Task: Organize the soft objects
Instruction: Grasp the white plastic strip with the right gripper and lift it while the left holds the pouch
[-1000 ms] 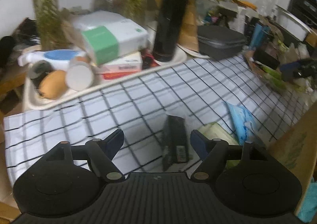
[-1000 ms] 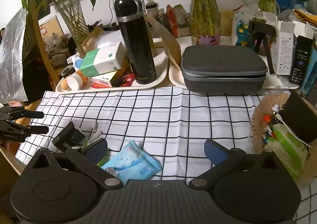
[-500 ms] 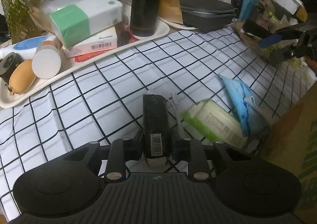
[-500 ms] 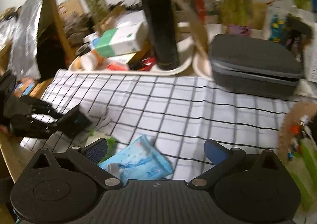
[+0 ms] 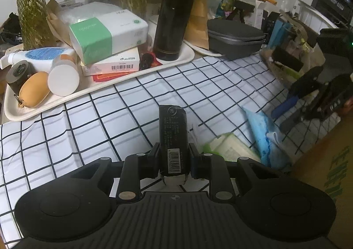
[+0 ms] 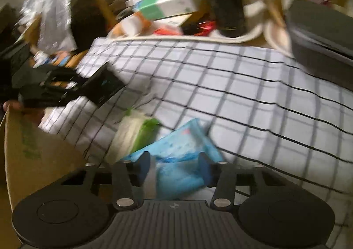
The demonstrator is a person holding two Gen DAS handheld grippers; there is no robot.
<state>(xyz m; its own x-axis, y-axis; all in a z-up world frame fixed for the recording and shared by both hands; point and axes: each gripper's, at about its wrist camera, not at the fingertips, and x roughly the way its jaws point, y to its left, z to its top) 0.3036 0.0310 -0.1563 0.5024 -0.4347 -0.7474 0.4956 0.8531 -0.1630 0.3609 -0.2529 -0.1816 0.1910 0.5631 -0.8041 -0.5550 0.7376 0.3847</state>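
My left gripper (image 5: 173,156) is shut on a black tissue pack (image 5: 173,136) with a barcode and holds it above the checked cloth (image 5: 123,103). It also shows in the blurred right wrist view (image 6: 103,88). A blue wipes pack (image 5: 261,134) and a green-and-white pack (image 5: 231,147) lie on the cloth at the right. In the right wrist view my right gripper (image 6: 174,168) has its jaws close around the blue wipes pack (image 6: 176,160), touching it; the green-and-white pack (image 6: 134,132) lies just left.
A cream tray (image 5: 66,99) at the back holds a green-and-white box (image 5: 108,28), bottles and a black flask (image 5: 174,11). A grey zip case (image 5: 236,37) stands behind the cloth. A cardboard box (image 5: 326,167) is at the right edge, and a basket of items (image 5: 286,61) at far right.
My left gripper closed on the black tissue pack and lifted it. My right gripper moved down and left to the blue wipes pack and narrowed its jaws around it.
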